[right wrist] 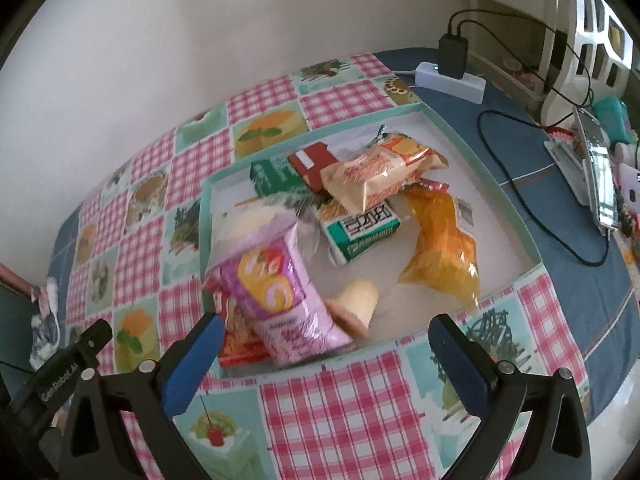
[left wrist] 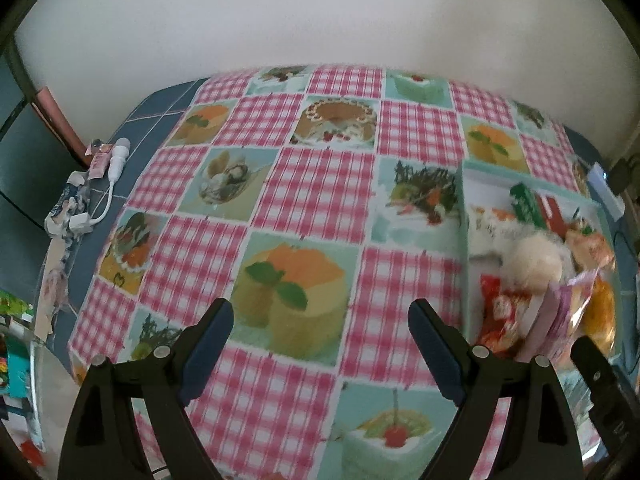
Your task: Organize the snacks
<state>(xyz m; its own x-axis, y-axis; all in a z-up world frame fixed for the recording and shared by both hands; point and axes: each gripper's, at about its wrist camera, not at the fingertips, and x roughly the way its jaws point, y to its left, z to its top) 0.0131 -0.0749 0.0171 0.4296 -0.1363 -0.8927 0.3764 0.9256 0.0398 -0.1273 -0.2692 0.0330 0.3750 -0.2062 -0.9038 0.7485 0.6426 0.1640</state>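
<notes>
- Left wrist view: the left hand-held gripper (left wrist: 320,344) stands wide with nothing between its blue pads, poised over a bare stretch of the checked cloth (left wrist: 312,184) that covers the surface.
- At about 3 o'clock in this view sits the tray (left wrist: 466,208), blurred, with the snacks heaped in it; a black part of the other tool shows at 4 o'clock.
- At 9 o'clock a white cable (left wrist: 108,196) lies on the blue surface beside torn paper.
- Right wrist view: the right hand-held gripper (right wrist: 326,350) is spread to its widest and holds nothing.
- A pink swiss-roll packet (right wrist: 276,292) lies tilted over the near wall of the tray (right wrist: 516,216), between the pads but touched by neither, as far as can be seen.
- Further in, toward 12 o'clock, lie an orange-print packet (right wrist: 372,176), a green box (right wrist: 360,230) and a red box (right wrist: 312,160).
- A yellow bag (right wrist: 444,248) lies at 2 o'clock.
- Beyond the tray, at 1 o'clock, a white power strip (right wrist: 452,80) carries a black charger (right wrist: 453,54).
</notes>
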